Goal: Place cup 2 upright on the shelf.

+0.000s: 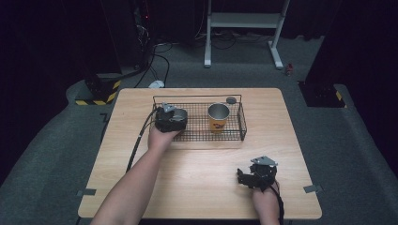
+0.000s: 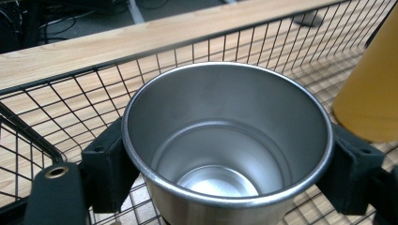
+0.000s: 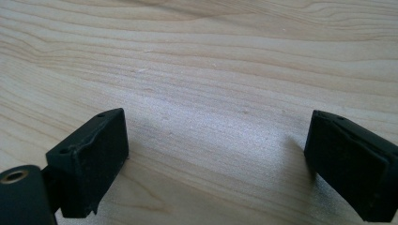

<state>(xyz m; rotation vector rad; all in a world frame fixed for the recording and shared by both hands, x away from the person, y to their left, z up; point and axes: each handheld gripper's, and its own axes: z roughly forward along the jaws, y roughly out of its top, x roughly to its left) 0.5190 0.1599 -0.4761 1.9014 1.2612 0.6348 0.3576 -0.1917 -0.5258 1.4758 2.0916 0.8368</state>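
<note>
A plain steel cup (image 2: 225, 140) stands upright and empty in the left part of a black wire basket (image 1: 234, 136). My left gripper (image 2: 227, 166) is shut on it, one black pad (image 2: 108, 164) pressed against each side of its wall. In the high view the left gripper (image 1: 171, 119) sits over the basket's left end. A yellow cup with a steel inside (image 1: 218, 117) stands in the basket's middle, and its yellow side (image 2: 371, 89) rises just right of the held cup. My right gripper (image 1: 245, 178) rests low over the bare table near the front right, open, with nothing between its fingers (image 3: 91, 159).
The basket sits at the back middle of the wooden table (image 1: 197, 173). A small dark round disc (image 1: 231, 100) lies on the table just behind the basket's far rim. A white frame stand (image 1: 244, 21) is on the floor beyond the table.
</note>
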